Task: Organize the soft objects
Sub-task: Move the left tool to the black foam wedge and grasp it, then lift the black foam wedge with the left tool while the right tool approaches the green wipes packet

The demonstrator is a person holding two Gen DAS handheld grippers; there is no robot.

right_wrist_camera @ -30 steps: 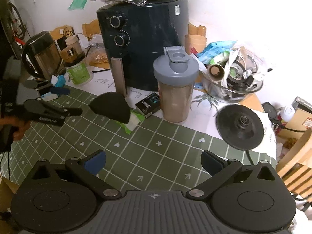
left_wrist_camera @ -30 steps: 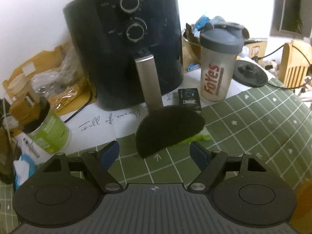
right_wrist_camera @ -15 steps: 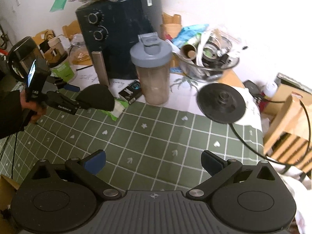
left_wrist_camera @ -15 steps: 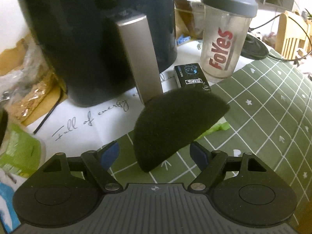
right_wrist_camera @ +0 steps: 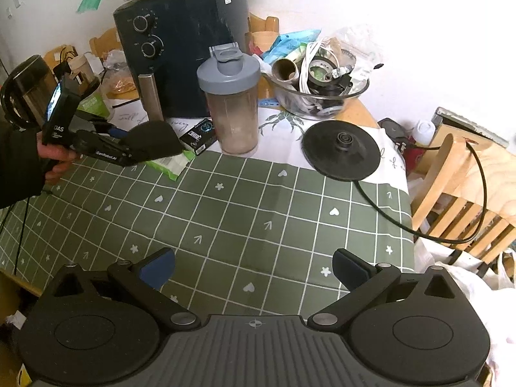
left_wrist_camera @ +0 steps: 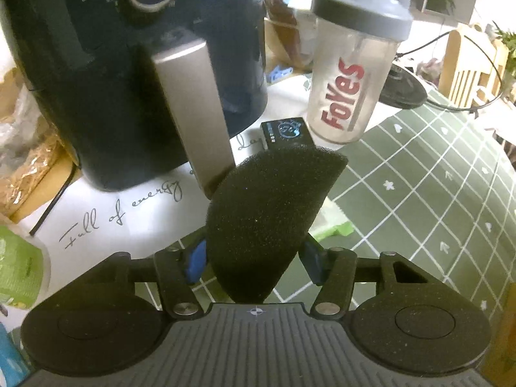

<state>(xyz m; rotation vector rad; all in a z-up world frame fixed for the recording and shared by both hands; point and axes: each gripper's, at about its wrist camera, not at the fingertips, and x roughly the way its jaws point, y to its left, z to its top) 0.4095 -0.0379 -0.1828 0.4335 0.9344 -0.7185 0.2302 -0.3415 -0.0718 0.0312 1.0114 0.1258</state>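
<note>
1. The bench (right_wrist_camera: 258,213) carries a green grid cloth toward the camera and a white lettered cloth behind; clutter lines the far edge.
2. The dark air fryer (right_wrist_camera: 190,42) stands at the back, its metal handle (left_wrist_camera: 193,109) hanging down just behind the action.
3. A grey-lidded shaker bottle (right_wrist_camera: 230,100) stands to the right of the fryer, with a small black box (left_wrist_camera: 287,130) at its foot and a black kettle base (right_wrist_camera: 342,150) farther right.
4. The black foam sponge (left_wrist_camera: 271,213), a half-round wedge, sits between the arms of the left tongs (left_wrist_camera: 254,258). Its long axis runs away from the tongs, up and to the right, the narrow end nearest the wrist.
5. The left tongs are pressed in on the sponge from both sides; from the right wrist view the sponge (right_wrist_camera: 154,140) appears lifted just above a green-and-white packet (right_wrist_camera: 171,164).
6. The right tongs (right_wrist_camera: 254,267) are spread wide with nothing between them, well apart from the sponge over bare green cloth. The left hand is plainly the nearer one, so the carrying falls to it.
</note>
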